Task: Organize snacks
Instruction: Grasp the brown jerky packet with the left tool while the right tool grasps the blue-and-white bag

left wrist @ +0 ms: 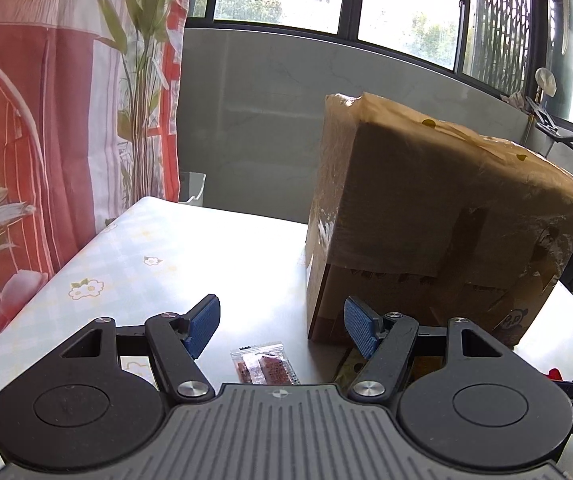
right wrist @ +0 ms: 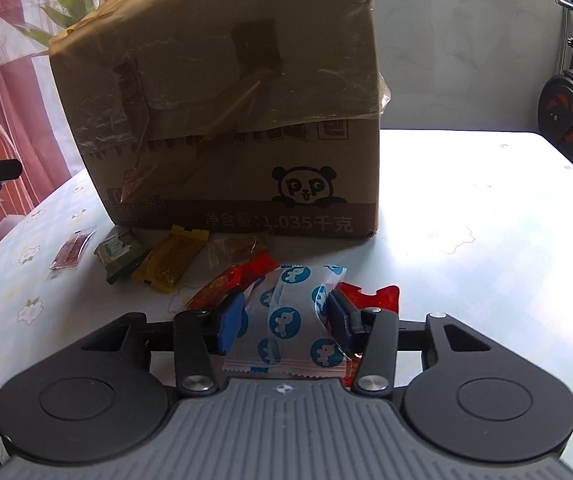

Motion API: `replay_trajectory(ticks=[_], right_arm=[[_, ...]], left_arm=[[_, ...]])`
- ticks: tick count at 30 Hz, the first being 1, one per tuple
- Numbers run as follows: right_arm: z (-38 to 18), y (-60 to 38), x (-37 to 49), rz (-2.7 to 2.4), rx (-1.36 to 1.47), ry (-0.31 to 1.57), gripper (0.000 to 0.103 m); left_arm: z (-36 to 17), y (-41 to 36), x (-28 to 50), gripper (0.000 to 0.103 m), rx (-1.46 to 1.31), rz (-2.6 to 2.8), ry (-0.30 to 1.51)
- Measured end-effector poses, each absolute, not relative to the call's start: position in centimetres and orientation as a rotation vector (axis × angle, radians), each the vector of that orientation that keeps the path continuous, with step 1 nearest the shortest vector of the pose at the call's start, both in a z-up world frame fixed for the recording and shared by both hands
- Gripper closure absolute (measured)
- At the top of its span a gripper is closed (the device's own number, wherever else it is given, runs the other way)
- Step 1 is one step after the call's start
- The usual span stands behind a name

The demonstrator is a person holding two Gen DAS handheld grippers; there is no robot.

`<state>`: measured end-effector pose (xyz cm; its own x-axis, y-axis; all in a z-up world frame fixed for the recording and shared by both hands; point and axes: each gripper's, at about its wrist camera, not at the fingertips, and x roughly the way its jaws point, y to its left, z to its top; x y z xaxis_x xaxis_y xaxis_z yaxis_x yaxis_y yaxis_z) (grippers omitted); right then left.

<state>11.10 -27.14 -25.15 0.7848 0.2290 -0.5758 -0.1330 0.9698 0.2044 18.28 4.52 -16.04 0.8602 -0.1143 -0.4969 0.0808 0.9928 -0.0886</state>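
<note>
The right gripper (right wrist: 284, 320) pinches a white-and-blue packet (right wrist: 290, 320) between its jaws just above the desk (right wrist: 466, 248), in front of the box (right wrist: 226, 120), while the left gripper (left wrist: 282, 328) hangs spread above a clear packet (left wrist: 264, 364).

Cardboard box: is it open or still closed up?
Closed, as far as shown. The cardboard box stands upright on the table, tape and plastic film across its front and top edge; no flap is lifted. Its far side is hidden.
</note>
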Motion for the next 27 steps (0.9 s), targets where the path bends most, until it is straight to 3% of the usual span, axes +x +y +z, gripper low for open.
replay_trajectory(ticks=[27], right_arm=[[-25.8,-24.1,10.2,0.297,0.053,0.545,0.055]], left_arm=[[-23.1,4.5,24.5,0.033,-0.136,-0.007,0.752]])
